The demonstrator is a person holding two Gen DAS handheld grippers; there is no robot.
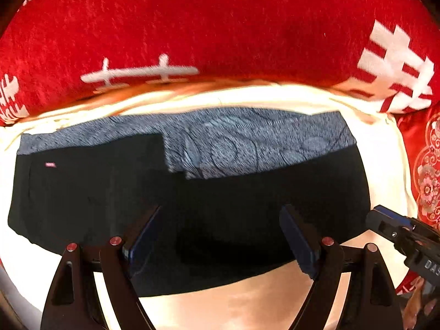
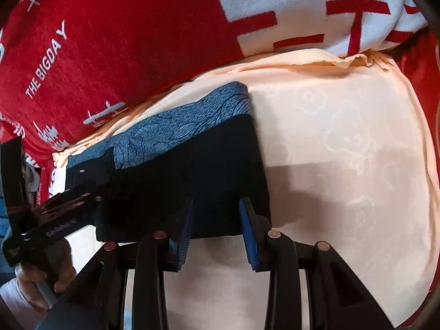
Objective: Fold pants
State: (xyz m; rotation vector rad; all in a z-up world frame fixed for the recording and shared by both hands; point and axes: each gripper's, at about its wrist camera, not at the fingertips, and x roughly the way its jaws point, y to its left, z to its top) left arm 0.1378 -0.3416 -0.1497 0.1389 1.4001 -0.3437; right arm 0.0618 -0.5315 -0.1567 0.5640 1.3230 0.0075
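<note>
Pants folded flat on cream sheet, both grippers empty above near edge.

Your left hand-held gripper (image 1: 220, 236) stands wide, nothing between its jaws; your right hand-held gripper (image 2: 216, 229) is narrower, also holding nothing. The pants (image 1: 192, 206) lie as a dark rectangle with a blue patterned band (image 1: 247, 143) along the far side. Risk: a low finger snags the near hem and drags the stack crooked. The red blanket (image 1: 220, 27) crowds the far edge; open sheet (image 2: 343, 165) to the right gives you room.

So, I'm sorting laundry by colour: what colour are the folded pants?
Black, with a blue patterned band along the pants' far edge; clearest in the right wrist view.
</note>
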